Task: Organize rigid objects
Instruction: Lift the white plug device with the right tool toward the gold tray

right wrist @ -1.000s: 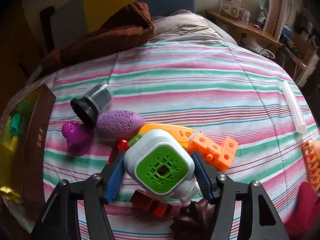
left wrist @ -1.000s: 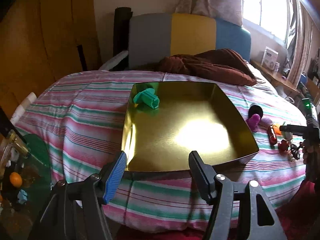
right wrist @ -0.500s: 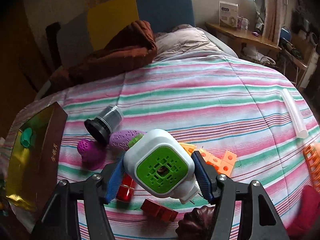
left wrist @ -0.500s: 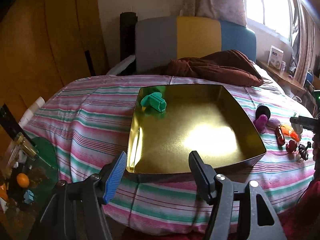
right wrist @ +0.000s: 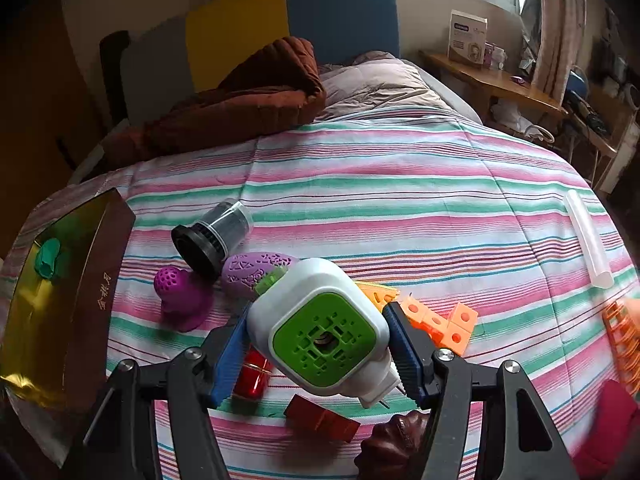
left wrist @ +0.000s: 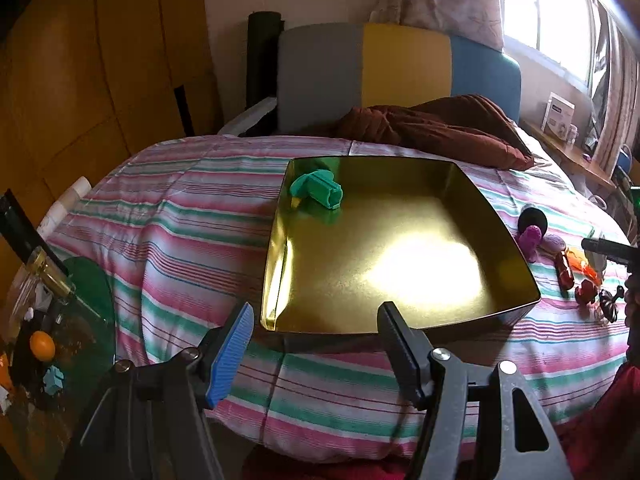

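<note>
One toy sits in the gold tray (left wrist: 400, 264) so far, a teal piece (left wrist: 316, 190) near its far left corner; the rest lie scattered on the striped blanket (right wrist: 400, 184) to the tray's right. The right gripper (right wrist: 316, 344) is clamped on a white and green gadget (right wrist: 320, 328), held above the pile of toys. The left gripper (left wrist: 316, 344) hangs with its jaws apart and nothing between them, just in front of the tray's near edge. The gadget is bulky, rounded and smooth, so I judge it could twist or slip between the pads on the way across. It could also clip the purple toy (right wrist: 182, 296) or the black cup (right wrist: 212, 236) lying between it and the tray. The soft bed may let the tray tip if the drop lands hard near the rim.
</note>
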A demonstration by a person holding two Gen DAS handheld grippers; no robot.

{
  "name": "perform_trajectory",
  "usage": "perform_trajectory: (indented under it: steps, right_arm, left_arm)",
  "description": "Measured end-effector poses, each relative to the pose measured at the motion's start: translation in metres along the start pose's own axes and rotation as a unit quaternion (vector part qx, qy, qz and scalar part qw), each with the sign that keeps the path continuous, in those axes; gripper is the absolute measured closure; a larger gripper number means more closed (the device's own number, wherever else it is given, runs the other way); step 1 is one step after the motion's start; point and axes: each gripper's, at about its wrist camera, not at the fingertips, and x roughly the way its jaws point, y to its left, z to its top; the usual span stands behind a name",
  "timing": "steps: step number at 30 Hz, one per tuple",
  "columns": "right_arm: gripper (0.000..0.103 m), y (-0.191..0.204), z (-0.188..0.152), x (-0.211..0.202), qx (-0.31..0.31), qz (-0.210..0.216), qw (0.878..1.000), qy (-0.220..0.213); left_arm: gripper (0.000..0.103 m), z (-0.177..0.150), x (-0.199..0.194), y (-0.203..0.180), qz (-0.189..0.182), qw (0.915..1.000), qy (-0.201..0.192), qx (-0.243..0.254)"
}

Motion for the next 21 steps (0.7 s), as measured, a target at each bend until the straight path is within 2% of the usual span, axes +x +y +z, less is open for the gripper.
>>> perform_trajectory:
  steps: [7, 15, 21]
  right_arm:
    - [0.038, 0.011, 0.000, -0.006, -0.002, 0.011, 1.000, 0.000]
    - [0.038, 0.067, 0.002, -0.034, -0.060, 0.043, 0.997, -0.016]
    - [0.038, 0.119, 0.000, -0.051, -0.089, 0.095, 0.991, -0.010]
  left_arm:
    - [0.038, 0.001, -0.003, 0.008, 0.003, 1.0000, -0.008, -0.001]
    - [0.038, -0.001, -0.003, 0.021, -0.004, 0.9998, -0.007, -0.017]
    - [0.038, -0.002, -0.001, 0.028, -0.006, 0.9996, -0.006, -0.026]
